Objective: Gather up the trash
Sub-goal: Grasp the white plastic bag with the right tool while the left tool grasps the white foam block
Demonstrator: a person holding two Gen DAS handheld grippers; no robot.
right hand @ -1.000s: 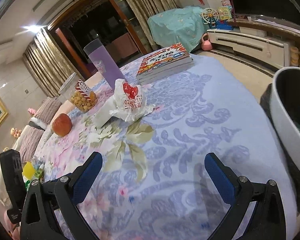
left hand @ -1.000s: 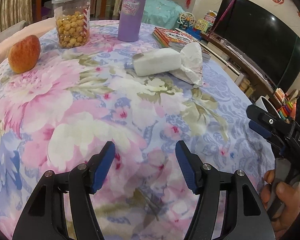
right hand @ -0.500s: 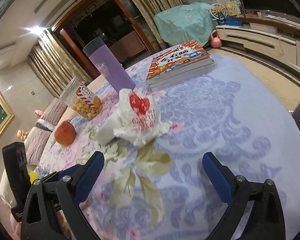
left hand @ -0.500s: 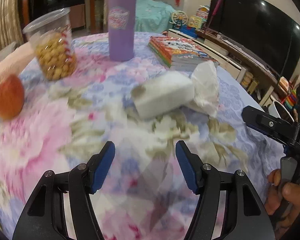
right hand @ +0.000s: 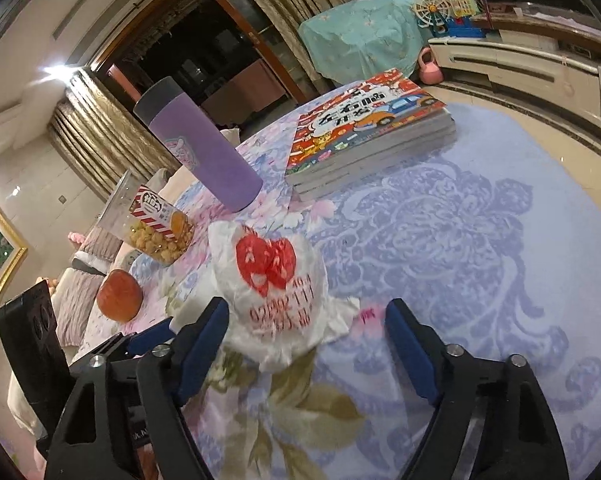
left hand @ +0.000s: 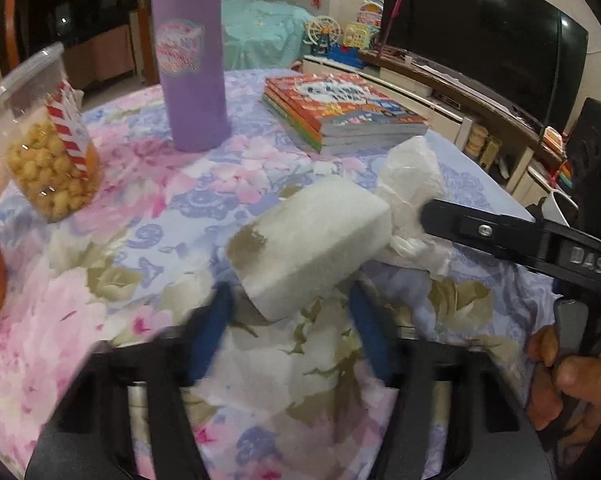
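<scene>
a: where's the trash at?

b: both pieces lie on the flowered tablecloth [left hand: 148, 184], touching each other. the white foam block [left hand: 312, 240] sits just in front of the left gripper [left hand: 292, 328], and the crumpled plastic bag [right hand: 276, 292] with the red print sits between the blue pads of the right gripper [right hand: 306, 344].

a: anything picked up?

b: no, nothing looks collected yet. the left jaws have just been closing, but they're apart with the block's near end only at their tips; no pad presses on it. the right jaws have been closing too, and they stand wide of the bag, which rests free on the cloth.

a: so what's left?

b: i'd say nearly all of it: grip each piece, lift, and carry it off. no bin shows in these views.

a: and the rest?

b: the purple tumbler [left hand: 192, 64], the popcorn jar [right hand: 156, 228], the apple [right hand: 118, 294] and the books [right hand: 364, 128] stand further back, not trash by the look of them.
</scene>
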